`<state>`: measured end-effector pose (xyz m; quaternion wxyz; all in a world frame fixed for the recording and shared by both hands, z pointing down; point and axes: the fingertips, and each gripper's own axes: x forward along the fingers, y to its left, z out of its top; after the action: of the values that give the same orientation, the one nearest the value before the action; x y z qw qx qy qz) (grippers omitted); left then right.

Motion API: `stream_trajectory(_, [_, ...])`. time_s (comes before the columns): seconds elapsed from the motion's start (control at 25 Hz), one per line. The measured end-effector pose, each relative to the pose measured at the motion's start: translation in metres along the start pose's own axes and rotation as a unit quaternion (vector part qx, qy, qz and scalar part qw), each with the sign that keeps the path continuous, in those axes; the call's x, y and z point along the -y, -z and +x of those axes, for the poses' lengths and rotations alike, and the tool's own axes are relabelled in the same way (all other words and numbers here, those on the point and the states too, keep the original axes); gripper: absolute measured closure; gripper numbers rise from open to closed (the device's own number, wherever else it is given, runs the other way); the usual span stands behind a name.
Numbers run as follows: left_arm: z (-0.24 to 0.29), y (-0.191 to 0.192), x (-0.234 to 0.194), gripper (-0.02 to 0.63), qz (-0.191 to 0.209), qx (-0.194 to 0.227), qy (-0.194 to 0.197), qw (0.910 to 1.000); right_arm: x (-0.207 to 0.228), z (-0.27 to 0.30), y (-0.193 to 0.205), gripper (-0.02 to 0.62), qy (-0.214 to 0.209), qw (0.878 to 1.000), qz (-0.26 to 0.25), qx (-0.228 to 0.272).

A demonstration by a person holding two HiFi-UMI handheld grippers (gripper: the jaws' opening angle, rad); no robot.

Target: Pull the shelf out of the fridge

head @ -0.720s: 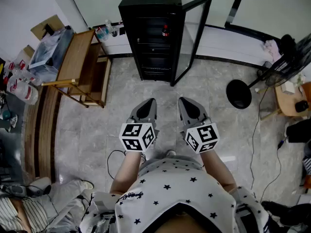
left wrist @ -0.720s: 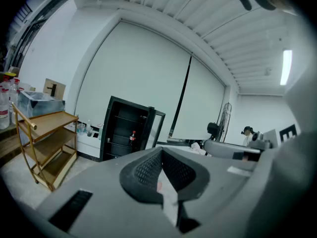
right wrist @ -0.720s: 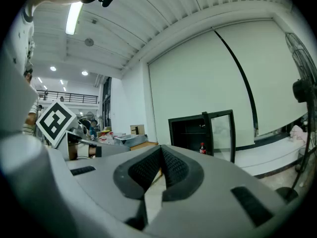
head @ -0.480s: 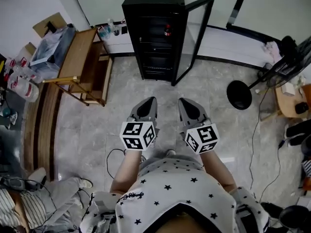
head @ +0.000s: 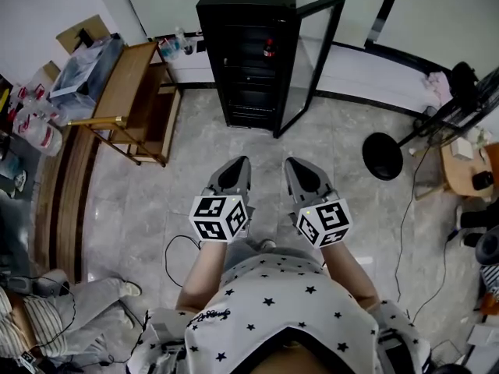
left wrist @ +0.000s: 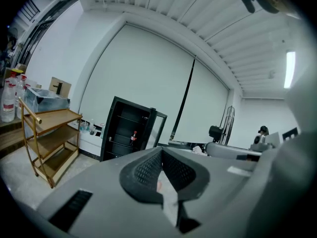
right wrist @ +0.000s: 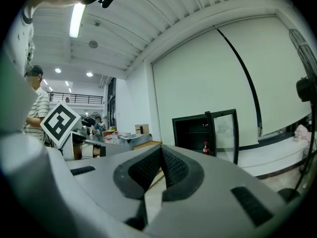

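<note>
A black mini fridge (head: pixel 248 53) stands against the far wall with its glass door (head: pixel 312 61) swung open to the right. Inside it are dark wire shelves (head: pixel 242 62), and a small red-capped bottle (head: pixel 267 50) stands on an upper one. My left gripper (head: pixel 242 162) and right gripper (head: pixel 290 163) are held side by side in front of me, a good stretch of floor short of the fridge. Both are shut with nothing between the pads. The left gripper view shows the fridge (left wrist: pixel 126 130) beyond the shut left gripper (left wrist: pixel 161 152). The right gripper view shows the fridge (right wrist: pixel 198 133) beyond the shut right gripper (right wrist: pixel 161 150).
A wooden rack (head: pixel 129 104) stands left of the fridge, with bottles and a plastic box beside it. A floor fan's round base (head: pixel 383 153) and its cable lie to the right. A black cable (head: pixel 175 259) loops on the floor by my feet. A person (head: pixel 47 318) sits at the lower left.
Both grippers keep their place and stay shut. The head view has shifted slightly, and the person at the lower left has moved a little.
</note>
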<state>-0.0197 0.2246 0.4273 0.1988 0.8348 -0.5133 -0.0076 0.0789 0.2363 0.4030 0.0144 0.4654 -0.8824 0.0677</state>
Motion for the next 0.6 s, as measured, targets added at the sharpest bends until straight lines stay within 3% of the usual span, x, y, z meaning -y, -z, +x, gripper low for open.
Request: stream_trajectory(0.6, [0.017,0.007,-0.003,0.595,-0.036,-0.007,-0.007,0.9993,0.018,0.002,0.005,0.601,-0.002,1.0,0.026,0.004])
